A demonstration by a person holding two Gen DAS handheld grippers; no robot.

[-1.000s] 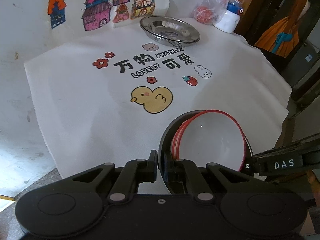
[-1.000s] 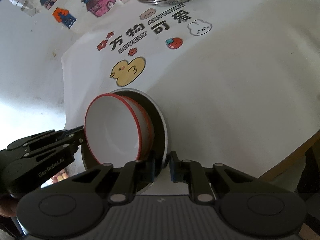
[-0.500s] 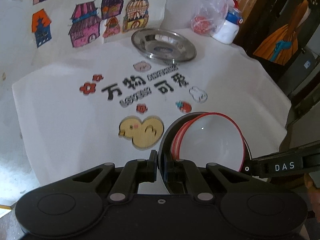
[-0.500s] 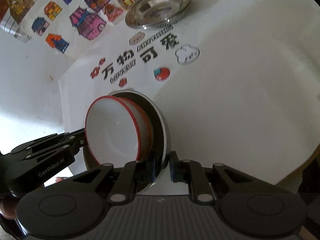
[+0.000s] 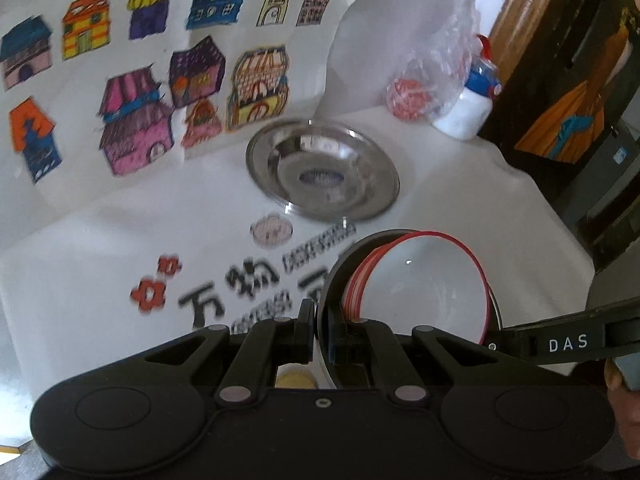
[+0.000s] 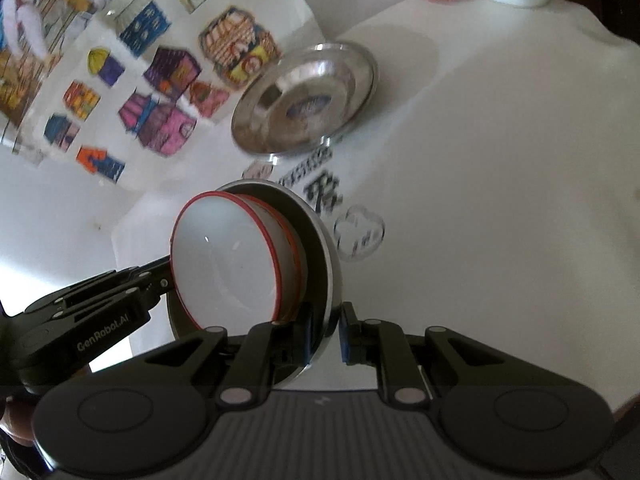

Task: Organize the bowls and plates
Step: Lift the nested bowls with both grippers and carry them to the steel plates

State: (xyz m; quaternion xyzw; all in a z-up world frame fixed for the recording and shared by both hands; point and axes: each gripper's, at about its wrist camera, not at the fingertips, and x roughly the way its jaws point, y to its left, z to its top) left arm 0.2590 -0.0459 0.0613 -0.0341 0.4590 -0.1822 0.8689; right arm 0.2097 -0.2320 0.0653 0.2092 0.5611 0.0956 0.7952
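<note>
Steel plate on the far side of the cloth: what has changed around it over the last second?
Both grippers, the left gripper and right gripper, have carried the held metal plate with its red-rimmed bowls forward, so the steel plate is nearer now. Both stay clamped on the held plate's rim. The steel plate, plastic bag and white bottle have not moved.

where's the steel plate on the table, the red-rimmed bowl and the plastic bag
steel plate on the table (image 5: pixel 322 170): left wrist view, on its shiny centre
red-rimmed bowl (image 6: pixel 228 256): right wrist view, on its white inside
plastic bag (image 5: pixel 434 76): left wrist view, on its clear crinkled side
</note>
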